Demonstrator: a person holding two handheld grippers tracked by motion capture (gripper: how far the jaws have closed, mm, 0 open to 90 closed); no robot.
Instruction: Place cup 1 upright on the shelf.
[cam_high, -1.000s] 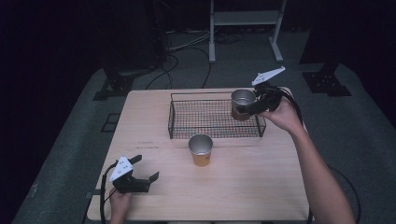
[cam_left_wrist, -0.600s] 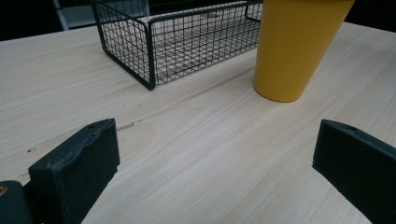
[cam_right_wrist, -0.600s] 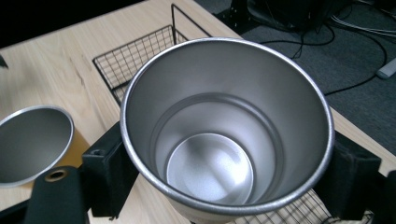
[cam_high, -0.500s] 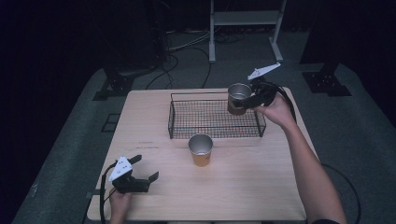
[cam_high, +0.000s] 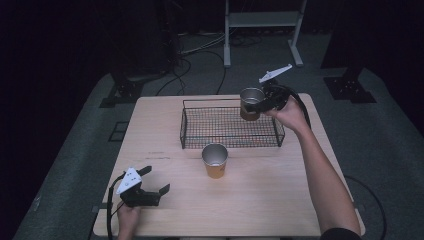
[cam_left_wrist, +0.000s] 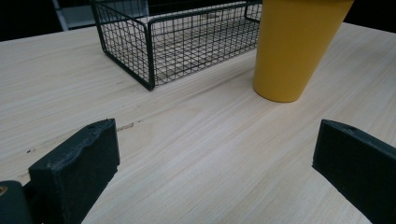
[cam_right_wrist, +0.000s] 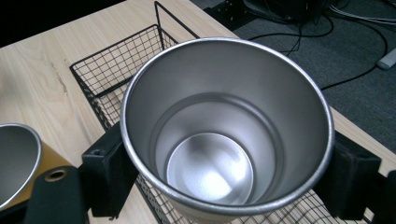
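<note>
While right gripper is pinching steel cup by its sides, holding it aloft over right end of wire basket, placing looks about half done: cup lifted, not yet set inside. Basket is holding nothing visible. Yellow cup is standing on table just before basket, untouched, seemingly next. Left gripper is resting near table's front-left corner, jaws spread, gripping nothing.

Your held cup is brushed metal, shiny inside. The other cup has a smooth, matt yellow outside. Your bench is pale grained wood; the basket is black wire mesh.
</note>
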